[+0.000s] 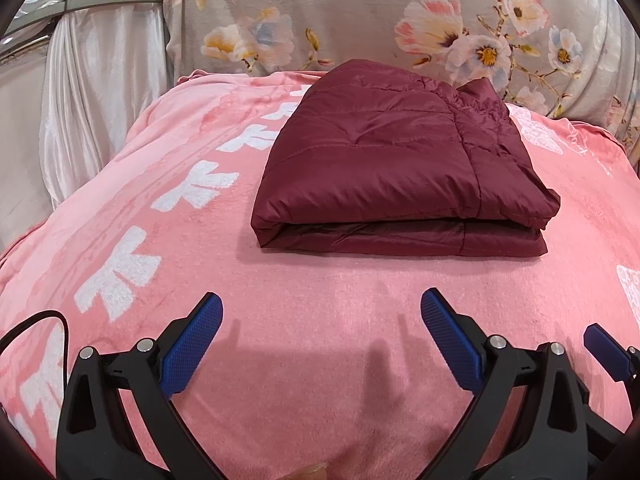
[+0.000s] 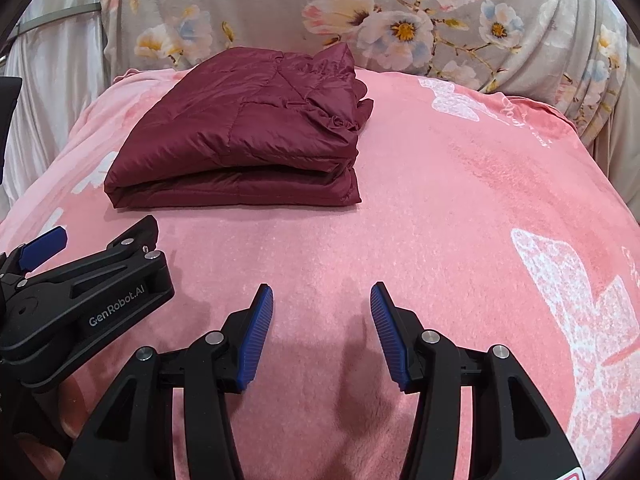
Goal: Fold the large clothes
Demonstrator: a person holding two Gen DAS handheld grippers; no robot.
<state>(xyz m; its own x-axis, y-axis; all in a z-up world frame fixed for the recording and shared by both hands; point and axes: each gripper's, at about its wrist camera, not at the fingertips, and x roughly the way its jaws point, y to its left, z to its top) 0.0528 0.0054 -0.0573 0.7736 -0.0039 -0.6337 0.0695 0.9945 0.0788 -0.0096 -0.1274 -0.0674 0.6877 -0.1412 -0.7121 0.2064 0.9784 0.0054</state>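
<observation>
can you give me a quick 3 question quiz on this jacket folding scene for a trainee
1. True or false: the maroon jacket lies folded on the pink blanket.
2. What is held in the left gripper and the right gripper? A) a sleeve B) the blanket C) nothing
3. Fill in: behind the blanket hangs a grey cloth printed with ____.

Key:
1. True; it is a flat stack of layers.
2. C; both stand open above bare blanket, short of the jacket.
3. Flowers.
</observation>
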